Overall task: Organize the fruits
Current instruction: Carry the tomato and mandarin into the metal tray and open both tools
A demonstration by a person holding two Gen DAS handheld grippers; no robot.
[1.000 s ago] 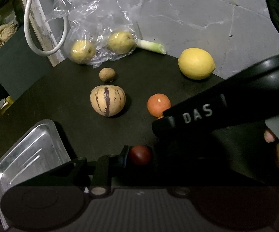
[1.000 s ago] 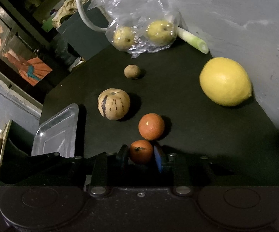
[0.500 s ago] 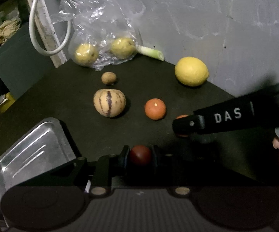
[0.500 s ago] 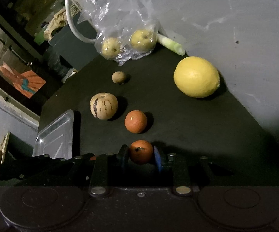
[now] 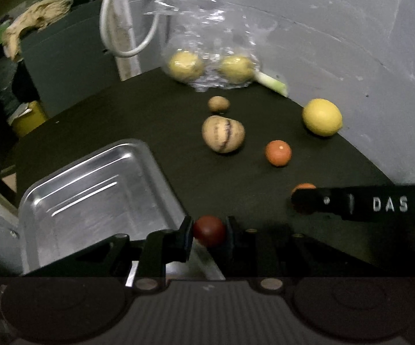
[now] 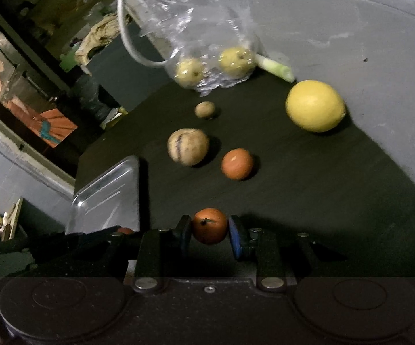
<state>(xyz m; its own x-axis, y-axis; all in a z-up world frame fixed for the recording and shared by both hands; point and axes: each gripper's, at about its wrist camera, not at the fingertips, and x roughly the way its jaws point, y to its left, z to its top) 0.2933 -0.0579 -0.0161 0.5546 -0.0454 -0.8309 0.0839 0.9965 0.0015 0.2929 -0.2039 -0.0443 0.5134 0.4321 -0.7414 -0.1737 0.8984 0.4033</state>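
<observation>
My left gripper (image 5: 209, 230) is shut on a dark red round fruit (image 5: 209, 230), held over the right edge of a metal tray (image 5: 63, 201). My right gripper (image 6: 210, 230) is shut on a small orange fruit (image 6: 209, 225), lifted above the dark table. On the table lie a striped beige melon (image 5: 223, 138), another orange fruit (image 5: 278, 153), a lemon (image 5: 321, 117) and a small brown fruit (image 5: 218, 104). In the left wrist view the right gripper's black body (image 5: 374, 203) reaches in from the right.
A clear plastic bag (image 5: 210, 66) with two yellow fruits and a green stalk (image 5: 273, 84) lies against the grey wall at the back. A white cable (image 5: 126, 28) hangs at the back left. The table edge drops off left of the tray.
Both grippers have drawn back and leftward with their fruits. The tray now sits closer under my left gripper, and the right gripper sits farther right in the left view.
</observation>
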